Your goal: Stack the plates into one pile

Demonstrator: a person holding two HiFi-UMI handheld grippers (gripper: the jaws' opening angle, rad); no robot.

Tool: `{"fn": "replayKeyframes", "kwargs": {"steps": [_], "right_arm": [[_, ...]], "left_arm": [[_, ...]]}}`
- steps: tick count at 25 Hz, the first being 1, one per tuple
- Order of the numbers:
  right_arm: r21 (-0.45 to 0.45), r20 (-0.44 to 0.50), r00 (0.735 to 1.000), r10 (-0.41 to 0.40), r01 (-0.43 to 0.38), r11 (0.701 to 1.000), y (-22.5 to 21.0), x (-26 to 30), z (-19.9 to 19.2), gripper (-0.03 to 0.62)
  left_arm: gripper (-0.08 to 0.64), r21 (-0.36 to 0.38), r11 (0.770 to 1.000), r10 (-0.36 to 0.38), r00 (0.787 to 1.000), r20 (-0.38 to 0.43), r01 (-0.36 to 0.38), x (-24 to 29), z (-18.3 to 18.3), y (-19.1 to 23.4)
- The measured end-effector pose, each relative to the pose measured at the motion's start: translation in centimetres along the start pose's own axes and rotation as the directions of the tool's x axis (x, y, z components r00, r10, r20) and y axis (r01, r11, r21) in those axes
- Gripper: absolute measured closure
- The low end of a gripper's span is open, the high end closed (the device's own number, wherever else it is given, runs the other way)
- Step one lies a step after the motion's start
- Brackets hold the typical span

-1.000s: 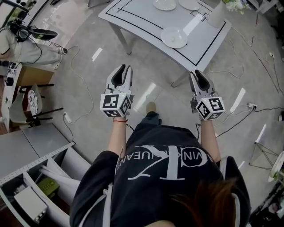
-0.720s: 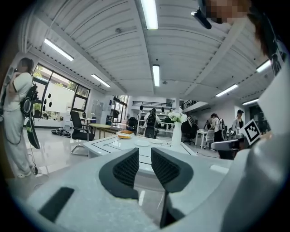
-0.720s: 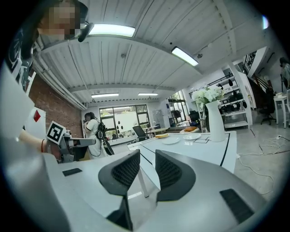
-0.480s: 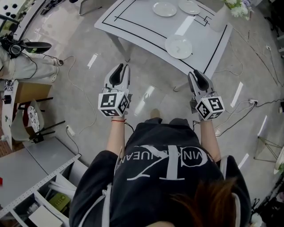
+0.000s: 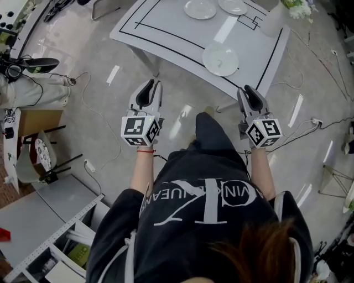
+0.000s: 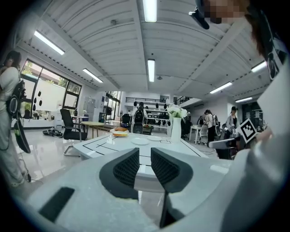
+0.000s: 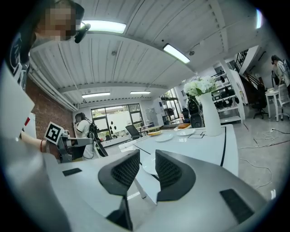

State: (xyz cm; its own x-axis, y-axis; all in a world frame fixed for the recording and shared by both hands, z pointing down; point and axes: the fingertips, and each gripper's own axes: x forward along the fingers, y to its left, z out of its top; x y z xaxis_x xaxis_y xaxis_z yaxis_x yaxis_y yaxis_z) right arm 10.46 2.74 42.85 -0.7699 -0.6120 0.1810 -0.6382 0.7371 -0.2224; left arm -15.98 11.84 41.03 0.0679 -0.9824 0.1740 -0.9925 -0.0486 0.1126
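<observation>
Plates [image 5: 200, 9] sat ahead on the table [image 5: 166, 27], and the closest plate [image 5: 220, 59], by its near edge, lay nearer your right gripper [image 5: 247, 89] than your left gripper [image 5: 152, 84], both empty, jaws a little apart.

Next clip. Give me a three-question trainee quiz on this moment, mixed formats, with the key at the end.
1. True or false: the left claw grips a plate.
2. How many plates lie on the table in the head view? A two, B three, C five.
3. Is the left claw or the right claw closer to the nearest plate?
Key: 1 false, its jaws stand apart with nothing between them. 2 B. 3 right claw.
</observation>
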Motion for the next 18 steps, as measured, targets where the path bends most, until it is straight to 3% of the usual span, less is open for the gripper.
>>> {"fn": "replayKeyframes", "kwargs": {"steps": [5,12,18], "right_arm": [[0.009,0.009,0.999,0.034,-0.034,0.999,-0.8,4.3,1.1,0.502],[-0.028,-0.02,0.999,0.047,-0.048,0.998,-3.9,9.0,3.1,0.499],[-0.041,-0.059,0.998,0.027,-0.03,0.999,-7.0,12.4,4.3,0.491]], "left_arm": [[0.474,-0.008,1.0,0.022,1.0,0.007,-0.022,3.2,1.4,2.6],[0.474,-0.001,0.999,-0.036,0.999,0.006,0.036,10.3,3.2,2.7],[0.474,0.009,0.996,-0.09,0.995,-0.041,0.091,14.1,3.5,2.8]]}}
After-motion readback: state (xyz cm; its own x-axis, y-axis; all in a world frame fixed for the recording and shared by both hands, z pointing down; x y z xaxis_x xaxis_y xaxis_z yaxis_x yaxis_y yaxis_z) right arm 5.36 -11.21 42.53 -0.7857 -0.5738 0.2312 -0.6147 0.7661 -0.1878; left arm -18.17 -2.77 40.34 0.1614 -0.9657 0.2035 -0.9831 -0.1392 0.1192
